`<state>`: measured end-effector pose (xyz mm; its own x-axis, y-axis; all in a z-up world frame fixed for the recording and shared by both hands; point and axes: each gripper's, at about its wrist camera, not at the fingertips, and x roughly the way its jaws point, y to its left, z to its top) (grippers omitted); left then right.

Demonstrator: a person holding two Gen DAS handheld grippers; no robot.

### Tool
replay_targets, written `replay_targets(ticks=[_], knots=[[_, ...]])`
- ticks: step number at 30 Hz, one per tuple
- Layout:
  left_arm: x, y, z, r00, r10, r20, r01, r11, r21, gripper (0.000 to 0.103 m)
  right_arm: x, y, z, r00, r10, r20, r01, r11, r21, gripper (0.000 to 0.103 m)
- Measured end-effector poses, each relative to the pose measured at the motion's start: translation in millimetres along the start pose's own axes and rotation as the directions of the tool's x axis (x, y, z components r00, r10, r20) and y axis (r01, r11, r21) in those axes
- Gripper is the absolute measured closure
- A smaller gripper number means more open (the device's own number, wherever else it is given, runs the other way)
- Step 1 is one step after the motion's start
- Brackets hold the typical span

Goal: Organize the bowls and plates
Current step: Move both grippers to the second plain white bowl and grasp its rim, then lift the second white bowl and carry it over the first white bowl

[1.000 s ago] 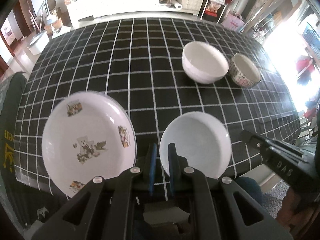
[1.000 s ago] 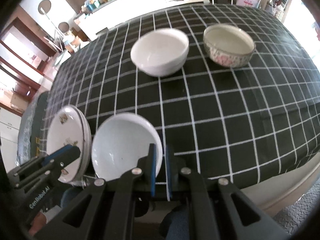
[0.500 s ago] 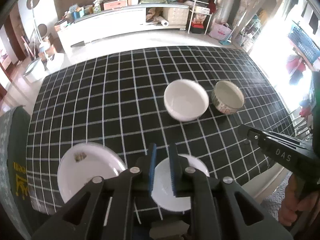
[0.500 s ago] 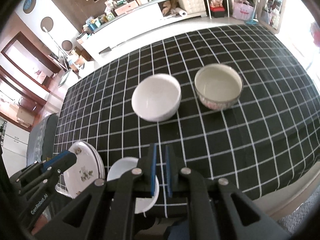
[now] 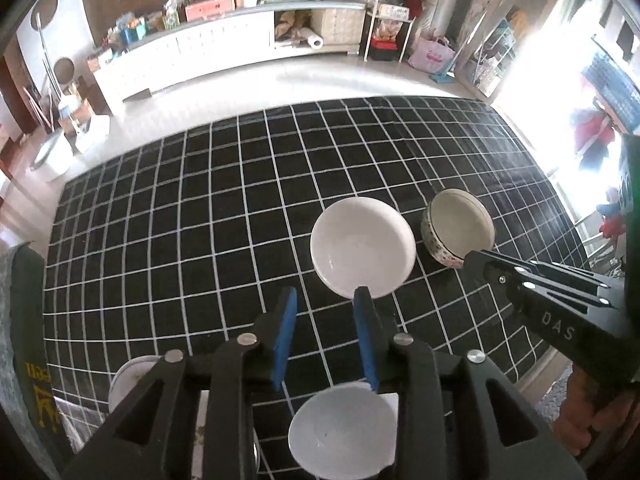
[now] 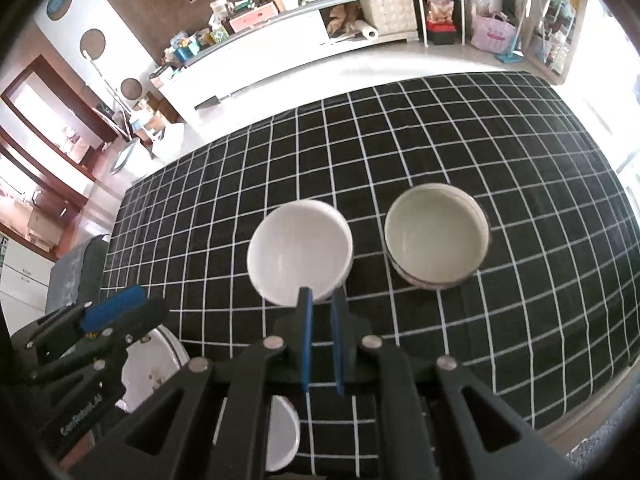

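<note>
On the black grid tablecloth (image 5: 200, 240) stand a plain white bowl (image 5: 362, 246) (image 6: 300, 252) and, to its right, a patterned bowl (image 5: 458, 226) (image 6: 436, 240). At the near edge lie a small white plate (image 5: 342, 436) (image 6: 284, 432) and a decorated plate (image 5: 128, 380) (image 6: 156, 364), both partly hidden behind the gripper bodies. My left gripper (image 5: 325, 300) hovers above the cloth just short of the white bowl, its jaws opening with nothing between them. My right gripper (image 6: 322, 300) is shut and empty, pointing at the white bowl's near rim.
In each view the other gripper shows at the side: the right one (image 5: 540, 300), the left one (image 6: 112, 312). A hand (image 5: 592, 420) holds the right gripper. A dark cushion (image 5: 24, 340) lies at the table's left edge. A white cabinet (image 5: 224, 48) stands beyond the floor.
Both grippers have drawn back and risen from the plates. The plates have slid to the bottom of the views and the bowls sit nearer the middle. The left jaws have spread apart.
</note>
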<state>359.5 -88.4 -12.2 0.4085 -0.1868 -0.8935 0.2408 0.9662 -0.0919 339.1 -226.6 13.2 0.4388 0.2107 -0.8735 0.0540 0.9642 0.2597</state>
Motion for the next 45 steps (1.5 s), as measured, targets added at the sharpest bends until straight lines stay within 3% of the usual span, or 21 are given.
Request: replay_targets(ticks=[13, 26, 38, 45], knots=[[76.3, 13.4, 25.3, 0.995, -0.026, -0.099, 0.023, 0.999, -0.025, 0.07, 69.4, -16.5, 18.8, 0.992, -0.019, -0.125, 0.023, 0.999, 0.038, 0.091], [120.1, 10.9, 30.5, 0.99, -0.026, -0.136, 0.025, 1.0, -0.01, 0.07, 93.7, -20.7, 25.7, 0.986, -0.03, -0.161, 0.037, 0.999, 0.039, 0.091], [148.0, 10.3, 27.5, 0.984, -0.005, -0.18, 0.005, 1.0, 0.0, 0.089, 102.0, -23.0, 23.4, 0.984, -0.039, -0.171, 0.045, 0.998, 0.034, 0.091], [156.9, 4.9, 13.8, 0.985, 0.005, -0.172, -0.001, 1.0, 0.027, 0.091, 100.4, -21.8, 19.3, 0.985, -0.056, -0.161, 0.058, 0.998, 0.013, 0.09]])
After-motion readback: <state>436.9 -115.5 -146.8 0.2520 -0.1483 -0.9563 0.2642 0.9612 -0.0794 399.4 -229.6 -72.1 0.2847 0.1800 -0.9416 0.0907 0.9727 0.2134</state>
